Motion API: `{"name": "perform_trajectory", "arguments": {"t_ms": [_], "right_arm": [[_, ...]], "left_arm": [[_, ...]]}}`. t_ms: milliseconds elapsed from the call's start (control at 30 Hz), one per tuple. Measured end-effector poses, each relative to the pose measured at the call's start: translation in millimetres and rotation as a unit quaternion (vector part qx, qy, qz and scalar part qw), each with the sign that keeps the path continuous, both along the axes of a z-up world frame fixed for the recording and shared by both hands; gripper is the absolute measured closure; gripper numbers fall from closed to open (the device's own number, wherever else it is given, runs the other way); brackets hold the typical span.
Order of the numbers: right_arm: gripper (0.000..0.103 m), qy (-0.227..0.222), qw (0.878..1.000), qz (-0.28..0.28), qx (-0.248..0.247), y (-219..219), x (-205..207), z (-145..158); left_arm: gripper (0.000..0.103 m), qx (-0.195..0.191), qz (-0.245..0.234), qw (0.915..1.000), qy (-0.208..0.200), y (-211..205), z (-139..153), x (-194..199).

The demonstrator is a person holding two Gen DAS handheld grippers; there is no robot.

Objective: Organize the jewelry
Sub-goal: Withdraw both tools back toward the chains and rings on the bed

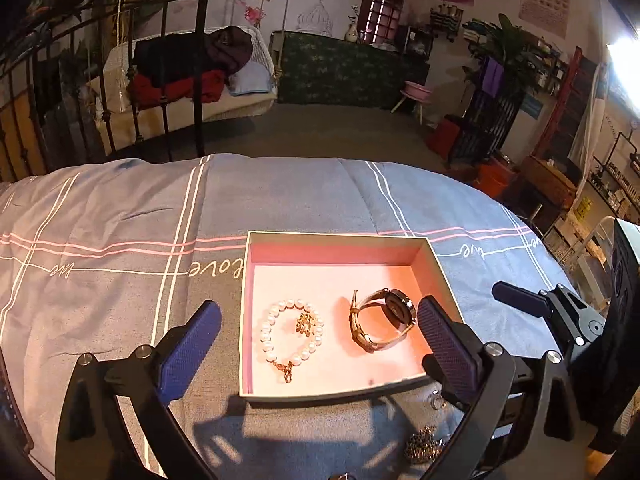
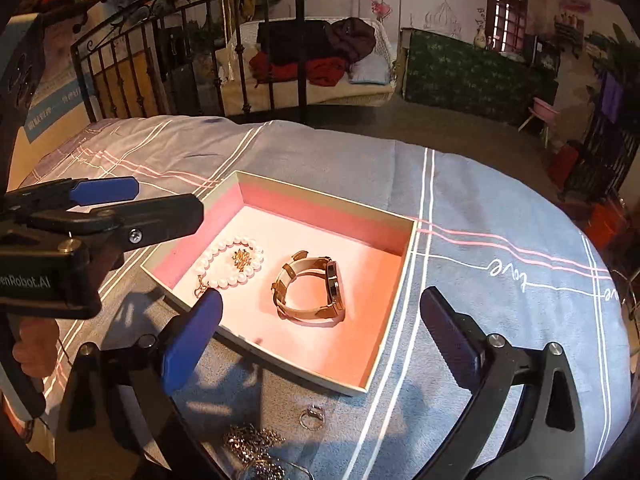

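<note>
An open box with a pink lining (image 1: 336, 248) (image 2: 320, 216) sits on a grey bedspread. In it lie a pearl bracelet (image 1: 272, 334) (image 2: 224, 276), a small gold piece (image 1: 306, 324) (image 2: 242, 258) inside the pearl loop, and a gold watch (image 1: 384, 320) (image 2: 316, 292). A ring (image 2: 312, 418) (image 1: 436, 400) and a heap of chain (image 2: 252, 446) (image 1: 424, 444) lie on the cloth in front of the box. My left gripper (image 1: 318, 340) is open and empty above the box's near part. My right gripper (image 2: 320, 332) is open and empty above the box's near right corner.
The bedspread (image 1: 120, 208) has white and pink stripes and drops off at the far edge. A black iron bed frame (image 1: 168, 64) stands beyond on the left. The left gripper shows in the right wrist view (image 2: 120, 208), the right one in the left wrist view (image 1: 520, 300).
</note>
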State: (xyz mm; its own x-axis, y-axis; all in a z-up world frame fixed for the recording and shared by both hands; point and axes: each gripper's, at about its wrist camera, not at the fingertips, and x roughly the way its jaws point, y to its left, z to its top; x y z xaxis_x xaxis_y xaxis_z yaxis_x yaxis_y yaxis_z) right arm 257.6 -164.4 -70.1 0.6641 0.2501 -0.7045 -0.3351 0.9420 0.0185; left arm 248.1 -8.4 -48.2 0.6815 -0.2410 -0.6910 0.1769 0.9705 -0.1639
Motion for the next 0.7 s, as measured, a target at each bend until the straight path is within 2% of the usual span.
{"name": "perform_trajectory", "arguments": {"t_ms": [100,200,267,400,433,500,533,633,700], "right_arm": [[0.005,-0.011,1.000,-0.014,0.007,-14.2,-18.7,5.0],[0.005,-0.014,0.999,-0.042,0.007,-33.2,-36.1,2.4],[0.005,-0.001,0.998,-0.057,0.021,-47.2,-45.0,-4.9],[0.005,0.038,0.996,-0.063,0.045,-60.9,-54.6,-24.9],[0.005,0.044,0.996,-0.062,0.044,-60.8,-56.8,-29.0],[0.005,0.053,0.996,-0.060,0.044,-59.2,-60.5,-36.6],[0.005,0.055,0.996,-0.060,0.045,-58.3,-61.2,-39.2],[0.005,0.062,0.995,-0.058,0.048,-54.3,-61.0,-45.4],[0.006,0.065,0.995,-0.055,0.049,-52.2,-61.5,-46.8]], "left_arm": [[0.006,0.008,-0.008,0.9999,-0.007,4.3,-2.2,-21.0],[0.006,0.018,-0.005,0.9998,0.005,8.8,-17.1,-42.6],[0.006,0.024,-0.010,0.9994,0.023,8.7,-30.9,-55.5],[0.008,0.047,-0.043,0.9976,0.027,0.0,-55.1,-82.6],[0.009,0.054,-0.053,0.9967,0.030,-3.8,-60.9,-86.9],[0.025,0.068,-0.073,0.9942,0.039,-10.8,-71.4,-92.5],[0.028,0.076,-0.082,0.9928,0.044,-13.5,-76.4,-94.0],[0.030,0.099,-0.099,0.9890,0.048,-20.2,-88.2,-98.0],[0.030,0.093,-0.110,0.9880,0.055,-20.1,-92.6,-97.9]]}}
